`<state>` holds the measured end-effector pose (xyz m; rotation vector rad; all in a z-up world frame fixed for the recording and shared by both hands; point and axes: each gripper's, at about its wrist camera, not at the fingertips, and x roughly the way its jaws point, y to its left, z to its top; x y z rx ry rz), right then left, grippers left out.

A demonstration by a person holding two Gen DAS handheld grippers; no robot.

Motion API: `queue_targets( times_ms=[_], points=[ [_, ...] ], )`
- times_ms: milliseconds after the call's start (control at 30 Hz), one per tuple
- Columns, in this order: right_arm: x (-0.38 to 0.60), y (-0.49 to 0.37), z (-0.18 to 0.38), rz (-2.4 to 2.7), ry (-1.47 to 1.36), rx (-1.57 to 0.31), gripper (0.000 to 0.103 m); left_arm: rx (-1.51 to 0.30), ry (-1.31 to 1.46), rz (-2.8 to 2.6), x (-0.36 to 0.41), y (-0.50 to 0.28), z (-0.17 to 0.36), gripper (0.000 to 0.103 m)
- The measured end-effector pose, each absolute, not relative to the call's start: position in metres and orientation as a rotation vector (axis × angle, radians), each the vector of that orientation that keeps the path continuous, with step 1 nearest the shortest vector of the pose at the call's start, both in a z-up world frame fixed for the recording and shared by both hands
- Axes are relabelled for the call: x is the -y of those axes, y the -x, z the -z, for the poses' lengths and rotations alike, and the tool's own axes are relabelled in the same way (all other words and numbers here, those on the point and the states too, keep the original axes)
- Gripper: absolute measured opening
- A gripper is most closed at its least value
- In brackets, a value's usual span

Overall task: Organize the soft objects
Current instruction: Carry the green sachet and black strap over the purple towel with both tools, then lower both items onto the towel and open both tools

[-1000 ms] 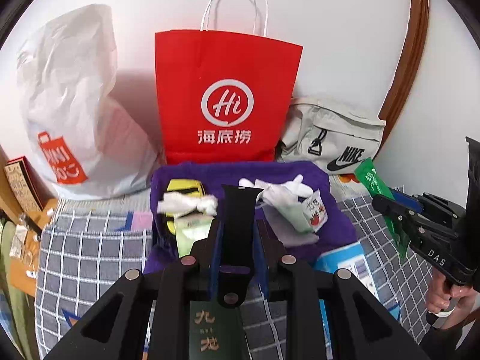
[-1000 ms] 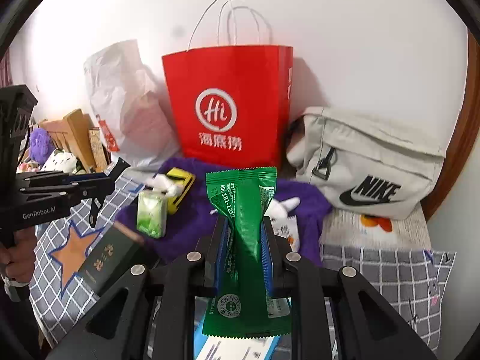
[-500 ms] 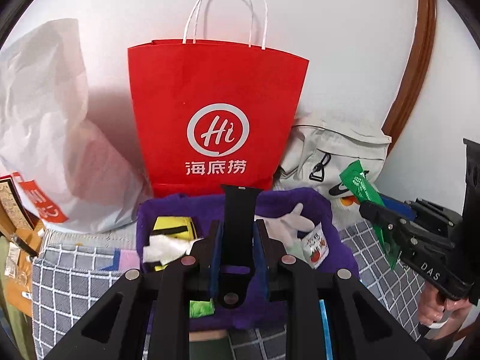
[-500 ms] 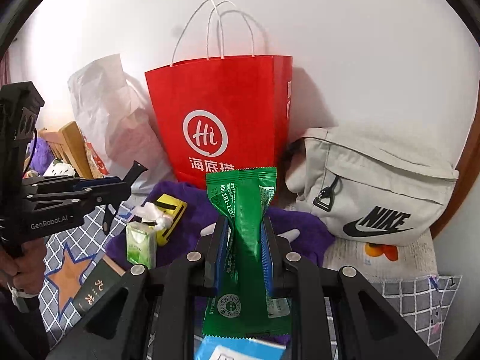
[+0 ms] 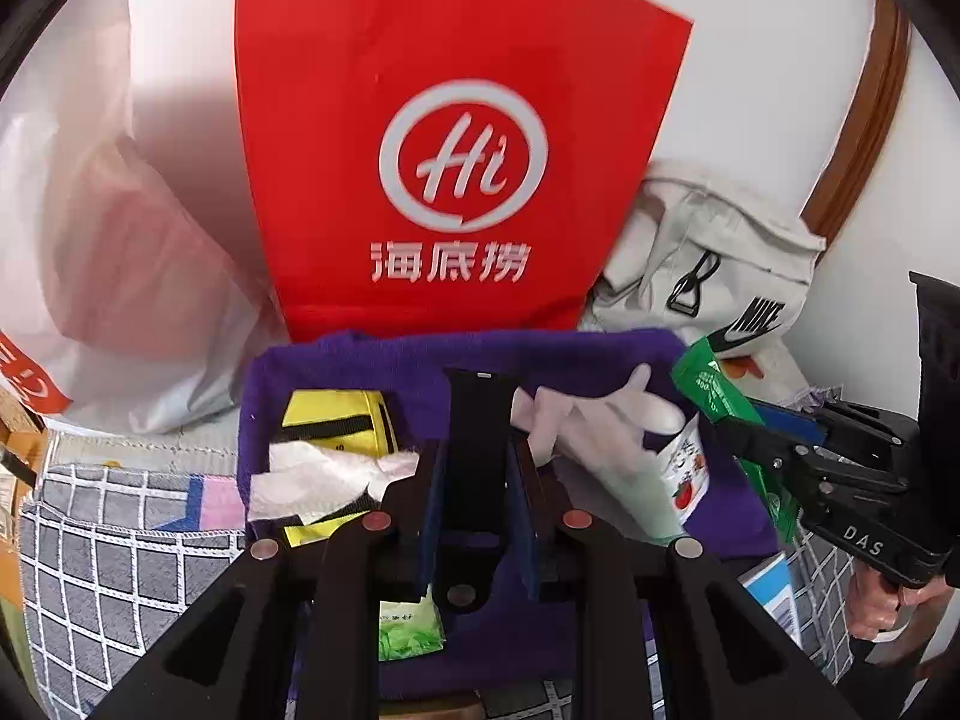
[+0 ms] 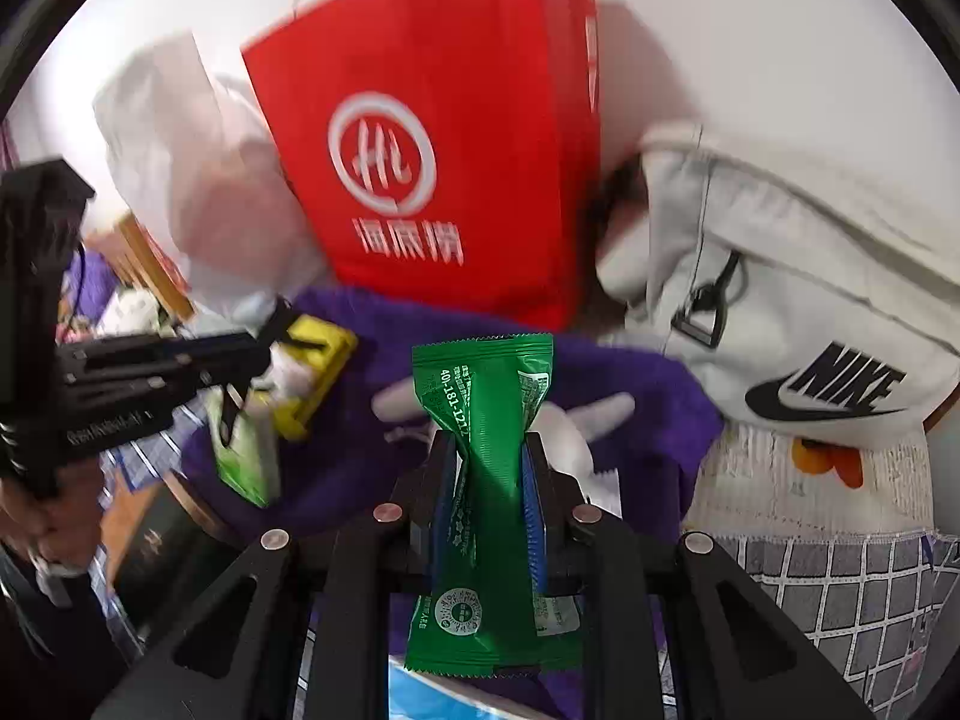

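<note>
Orientation of the green sachet was upright, long axis running along the fingers of the right gripper, whose jaws were clamped on its waist; its far end fanned out above the fingertips and its near end hung below them. The left gripper was likewise clamped on a black strap, long axis along the fingers, free end pointing far.

Compared with the frames a second earlier, both grippers had advanced toward the red paper bag, which filled far more of each view, its handles now mostly cut off at the top.

The red paper bag stood upright against the wall, contents not visible. A white plastic bag stood to its left and a grey Nike bag to its right. On the purple towel in front lay a yellow pouch, crumpled tissue and a white glove.
</note>
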<state>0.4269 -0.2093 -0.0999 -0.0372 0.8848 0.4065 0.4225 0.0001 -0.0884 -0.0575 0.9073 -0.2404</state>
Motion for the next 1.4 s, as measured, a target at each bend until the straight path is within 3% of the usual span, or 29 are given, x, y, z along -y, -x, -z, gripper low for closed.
queue_targets(
  times_ms=[600,900,1033,1400],
  points=[
    [0.202,-0.447,0.152,-0.435,0.053,-1.035,0.022,-1.039,0.049,0.256,0.008,-0.445,0.128,0.02],
    [0.199,-0.449,0.156,-0.442,0.069,-1.04,0.034,-1.049,0.053,0.252,0.01,-0.447,0.131,0.02],
    [0.202,-0.445,0.147,-0.447,0.068,-1.008,0.046,-1.05,0.049,0.257,0.011,-0.447,0.132,0.02],
    [0.204,-0.44,0.132,-0.438,0.062,-0.978,0.047,-1.073,0.03,0.244,0.013,-0.448,0.137,0.021]
  ],
)
